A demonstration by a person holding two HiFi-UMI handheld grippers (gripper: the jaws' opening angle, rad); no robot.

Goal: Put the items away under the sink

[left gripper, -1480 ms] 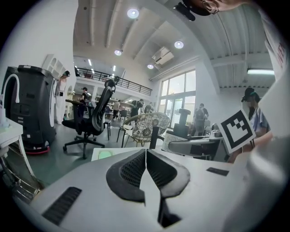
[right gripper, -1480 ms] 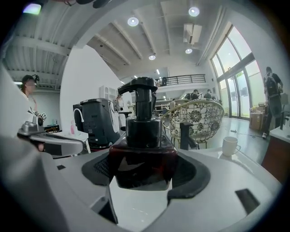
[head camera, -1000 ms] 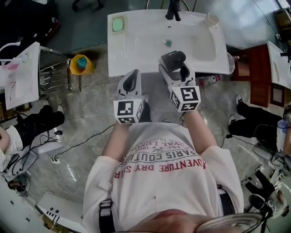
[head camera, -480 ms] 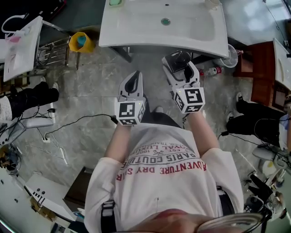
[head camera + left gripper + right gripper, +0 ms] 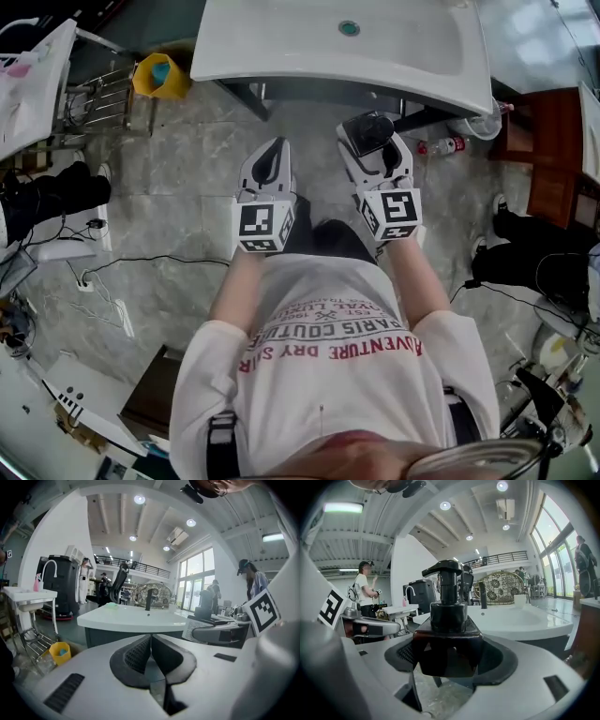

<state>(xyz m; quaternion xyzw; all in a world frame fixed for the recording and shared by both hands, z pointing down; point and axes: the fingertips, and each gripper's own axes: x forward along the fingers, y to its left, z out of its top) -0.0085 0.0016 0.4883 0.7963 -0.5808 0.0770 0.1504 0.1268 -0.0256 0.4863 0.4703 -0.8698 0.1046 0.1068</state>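
Right gripper (image 5: 375,155): fingers (image 5: 497,660) clamped on the dark pump bottle (image 5: 449,634), one on each flank of its square body. They are open only as wide as the body.
- Bottle orientation in the right gripper view: long axis vertical, pump head on top, base down between the fingers. The spout points toward that view's left.
- In the head view the bottle (image 5: 367,131) is seen almost end-on from above, so it is close to upright.
- Bottle location: in the air over the tiled floor (image 5: 178,216), just in front of the near edge of the white sink counter (image 5: 281,52) and not touching it. In the right gripper view the counter (image 5: 520,618) sits behind the bottle.

Left gripper (image 5: 272,159): fingers (image 5: 134,658) pressed fully together, nothing between them. It is level with the right one, to its left, pointing at the same counter edge (image 5: 131,620).

Around:
- Drain (image 5: 349,28) sits in the basin.
- Yellow bin (image 5: 159,75) is on the floor off the counter's left corner, beside a wire rack (image 5: 103,108).
- A clear plastic bottle (image 5: 448,146) lies on its side on the floor near the counter's right end.
- The dark frame (image 5: 253,94) under the counter is partly visible. What is on it cannot be made out.
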